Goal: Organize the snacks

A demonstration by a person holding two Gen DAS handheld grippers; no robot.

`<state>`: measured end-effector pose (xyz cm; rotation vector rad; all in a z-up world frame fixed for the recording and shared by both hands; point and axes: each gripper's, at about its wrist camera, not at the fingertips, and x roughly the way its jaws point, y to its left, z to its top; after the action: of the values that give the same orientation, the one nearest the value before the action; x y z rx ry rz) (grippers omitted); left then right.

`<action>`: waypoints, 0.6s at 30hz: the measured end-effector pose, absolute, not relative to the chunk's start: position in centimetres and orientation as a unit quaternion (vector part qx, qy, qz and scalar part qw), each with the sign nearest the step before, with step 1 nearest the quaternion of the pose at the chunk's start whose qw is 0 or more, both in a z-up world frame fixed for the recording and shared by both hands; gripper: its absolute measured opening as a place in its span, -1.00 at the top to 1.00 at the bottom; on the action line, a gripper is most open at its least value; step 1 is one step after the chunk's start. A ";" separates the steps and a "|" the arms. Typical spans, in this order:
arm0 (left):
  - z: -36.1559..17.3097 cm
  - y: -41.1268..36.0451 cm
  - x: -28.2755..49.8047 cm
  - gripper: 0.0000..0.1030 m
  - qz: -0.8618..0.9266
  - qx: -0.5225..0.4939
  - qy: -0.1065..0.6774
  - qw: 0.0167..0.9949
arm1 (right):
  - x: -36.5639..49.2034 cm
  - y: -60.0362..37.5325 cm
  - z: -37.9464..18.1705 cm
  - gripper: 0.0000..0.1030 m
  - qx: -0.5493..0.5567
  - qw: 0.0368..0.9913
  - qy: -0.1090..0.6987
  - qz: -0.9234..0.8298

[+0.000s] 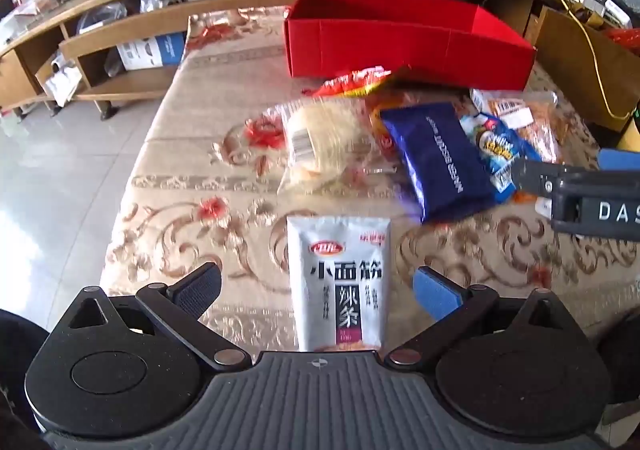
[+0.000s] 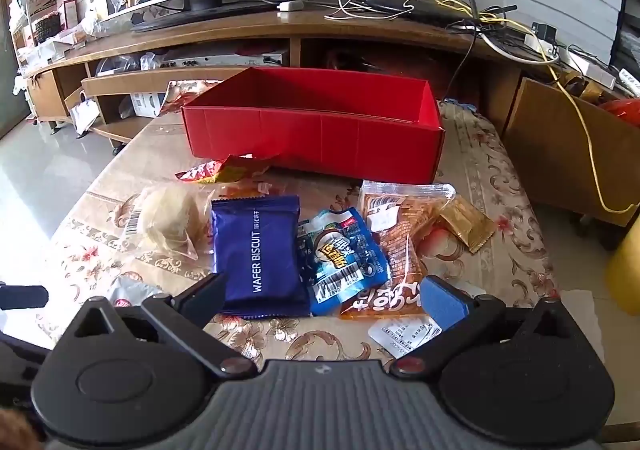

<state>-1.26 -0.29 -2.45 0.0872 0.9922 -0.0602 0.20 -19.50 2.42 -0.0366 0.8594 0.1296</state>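
From the left wrist, the left tool point(image 1: 316, 290) is spread wide, with the grey spicy-strip packet point(image 1: 340, 286) lying between its fingers on the bench point(image 1: 192, 169); the red box point(image 1: 400, 45) sits beyond.

From the right wrist, the right tool point(image 2: 320, 300) gapes over the blue wafer biscuit pack point(image 2: 258, 254) and light-blue packet point(image 2: 340, 258), gripping nothing.

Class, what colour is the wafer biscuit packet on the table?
Dark blue with white lettering; the wafer biscuit packet shows best in the right wrist view.
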 end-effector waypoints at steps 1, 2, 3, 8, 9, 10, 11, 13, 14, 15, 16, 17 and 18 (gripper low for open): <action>-2.5 -0.3 -1.4 -1.00 -0.030 0.042 0.477 0.877 | 0.2 -19.4 2.4 -0.91 -0.019 0.906 0.417 0.064; -2.6 -0.3 -1.4 -1.00 -0.031 0.043 0.480 0.876 | 0.2 -19.4 2.4 -0.91 -0.020 0.906 0.418 0.066; -2.8 -0.3 -1.5 -1.00 -0.032 0.044 0.484 0.874 | 0.2 -19.4 2.3 -0.91 -0.021 0.905 0.420 0.067; -4.4 -0.6 -1.0 -0.97 -0.033 0.053 0.512 0.857 | 0.2 -19.4 2.3 -0.91 -0.019 0.903 0.423 0.071; -4.8 -0.5 -0.9 -0.96 -0.030 0.054 0.521 0.851 | 0.2 -19.4 2.3 -0.91 -0.019 0.903 0.424 0.072; -5.1 -0.4 -0.8 -0.92 -0.029 0.053 0.527 0.848 | 0.2 -19.4 2.2 -0.91 -0.019 0.902 0.425 0.073; -5.4 -0.3 -0.7 -0.89 -0.028 0.049 0.533 0.844 | 0.3 -19.4 2.2 -0.91 -0.020 0.901 0.426 0.074; -5.8 0.1 -0.6 -0.82 -0.026 0.042 0.539 0.841 | 0.6 -19.2 2.0 -0.91 -0.021 0.900 0.430 0.076; -5.8 0.2 -0.5 -0.83 -0.027 0.039 0.540 0.840 | 0.8 -19.2 1.9 -0.91 -0.022 0.899 0.431 0.076; -5.8 0.2 -0.5 -0.82 -0.028 0.041 0.539 0.841 | 1.0 -19.1 1.9 -0.91 -0.021 0.898 0.434 0.076; -5.8 0.1 -0.6 -0.82 -0.030 0.044 0.538 0.841 | 1.4 -19.0 1.8 -0.91 -0.022 0.896 0.436 0.079; -5.8 0.0 -0.6 -0.82 -0.031 0.046 0.538 0.841 | 1.8 -18.8 1.7 -0.91 -0.025 0.895 0.437 0.080; -5.7 -0.1 -0.4 -0.81 -0.031 0.048 0.537 0.841 | 2.2 -18.5 1.6 -0.90 -0.030 0.895 0.437 0.081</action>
<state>-0.41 -0.12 -5.66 0.1009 1.1356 -0.0658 2.23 -18.53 1.59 -0.0623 0.9056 0.1669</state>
